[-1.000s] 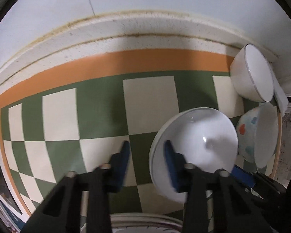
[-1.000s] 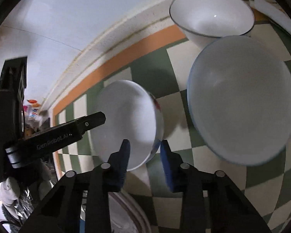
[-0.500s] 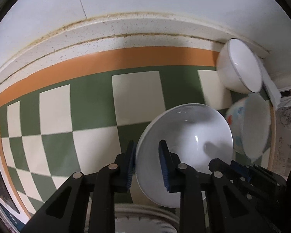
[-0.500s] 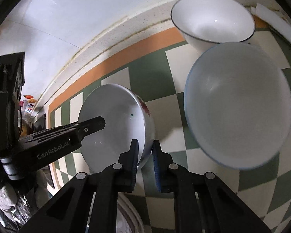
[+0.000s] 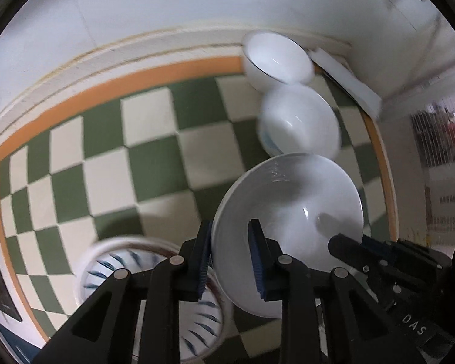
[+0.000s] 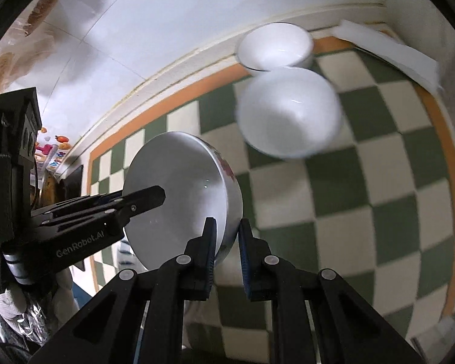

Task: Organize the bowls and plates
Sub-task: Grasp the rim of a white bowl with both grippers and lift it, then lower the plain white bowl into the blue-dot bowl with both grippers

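My left gripper (image 5: 230,259) is shut on the left rim of a white bowl (image 5: 294,218) and my right gripper (image 6: 226,244) is shut on its opposite rim. The bowl (image 6: 179,194) has a red flower pattern outside and hangs tilted above the green and cream checked tablecloth (image 5: 154,166). A blue-rimmed white bowl (image 5: 300,121) and a dark-rimmed white bowl (image 5: 276,60) stand at the far right; they also show in the right wrist view as the blue-rimmed bowl (image 6: 288,115) and the dark-rimmed bowl (image 6: 274,45). A blue-striped dish (image 5: 112,270) lies below my left gripper.
A white wall (image 5: 197,6) runs behind the table. A flat white slab (image 5: 345,79) leans in the far right corner, and shows in the right wrist view (image 6: 388,48). The cloth's orange border (image 5: 382,166) marks the right edge. Clutter (image 6: 50,148) sits beyond the left end.
Both grippers have lifted the flowered bowl up and back toward me. The other two bowls now look farther away, and the blue-striped dish has come into view below.
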`<state>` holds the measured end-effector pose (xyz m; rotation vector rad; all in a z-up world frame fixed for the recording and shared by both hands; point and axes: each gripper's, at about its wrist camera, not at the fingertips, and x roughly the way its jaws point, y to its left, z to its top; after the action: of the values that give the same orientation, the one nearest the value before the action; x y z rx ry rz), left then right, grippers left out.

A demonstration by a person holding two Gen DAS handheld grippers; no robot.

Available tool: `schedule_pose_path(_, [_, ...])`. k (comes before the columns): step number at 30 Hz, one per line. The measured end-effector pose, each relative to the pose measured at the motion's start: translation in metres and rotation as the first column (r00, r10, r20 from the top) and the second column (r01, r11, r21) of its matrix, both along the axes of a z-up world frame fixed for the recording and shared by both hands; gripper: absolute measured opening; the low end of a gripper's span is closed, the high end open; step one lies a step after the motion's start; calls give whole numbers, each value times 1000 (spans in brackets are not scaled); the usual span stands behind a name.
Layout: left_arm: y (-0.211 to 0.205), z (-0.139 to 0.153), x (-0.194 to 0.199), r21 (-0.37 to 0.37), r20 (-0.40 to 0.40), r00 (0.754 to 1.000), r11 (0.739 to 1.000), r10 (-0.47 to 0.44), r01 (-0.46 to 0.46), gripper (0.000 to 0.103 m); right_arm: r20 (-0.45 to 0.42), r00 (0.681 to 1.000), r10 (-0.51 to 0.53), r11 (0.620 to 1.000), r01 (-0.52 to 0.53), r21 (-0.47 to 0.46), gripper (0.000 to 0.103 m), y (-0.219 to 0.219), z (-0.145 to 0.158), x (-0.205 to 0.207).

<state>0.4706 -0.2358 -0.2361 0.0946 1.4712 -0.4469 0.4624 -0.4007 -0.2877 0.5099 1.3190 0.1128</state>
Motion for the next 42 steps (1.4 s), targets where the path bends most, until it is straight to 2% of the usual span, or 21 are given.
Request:
schedule_pose_path(6, [-28, -23, -33, -2, -50, 997, 999, -55, 55, 22, -46, 997, -63, 998, 63, 2, 16, -29, -19, -40])
schedule_pose_path(11, [-46, -49, -48, 23, -84, 993, 996, -87, 90, 22, -100, 991, -90, 996, 91, 4, 16, -48, -49, -60])
schedule_pose_path(17, [-58, -72, -57, 58, -114, 988, 992, -106, 113, 22, -143, 986, -91, 996, 93, 4, 16, -58, -75, -67])
schedule_pose_path(25, [-64, -87, -57, 82, -132, 987, 991, -96, 107, 22, -161, 985, -65, 998, 65, -1, 17, -63, -83, -63])
schedule_pose_path(31, [-67, -82, -54, 76, -139, 986, 992, -92, 103, 22, -176, 983, -58, 998, 61, 9, 17, -63, -83, -57])
schedule_pose_path(33, [-59, -68, -50, 62, -122, 990, 995, -77, 85, 22, -166, 984, -68, 997, 72, 15, 17, -69, -74, -56])
schedule_pose_path(36, [-44, -31, -40, 12, -74, 996, 999, -40, 41, 24, -115, 989, -95, 994, 101, 52, 18, -85, -49, -52])
schedule_pose_path(38, [-34, -10, -25, -8, -26, 1000, 1000, 7, -7, 32, -85, 990, -109, 992, 115, 60, 35, -95, -33, -42])
schedule_pose_path(40, [-30, -1, -7, -25, -5, 999, 998, 49, -49, 36, -52, 991, -120, 989, 124, 83, 42, -106, -21, -27])
schedule_pose_path(42, [-30, 0, 16, -19, 9, 996, 996, 85, -84, 36, -28, 993, -119, 990, 121, 77, 43, -114, -15, -8])
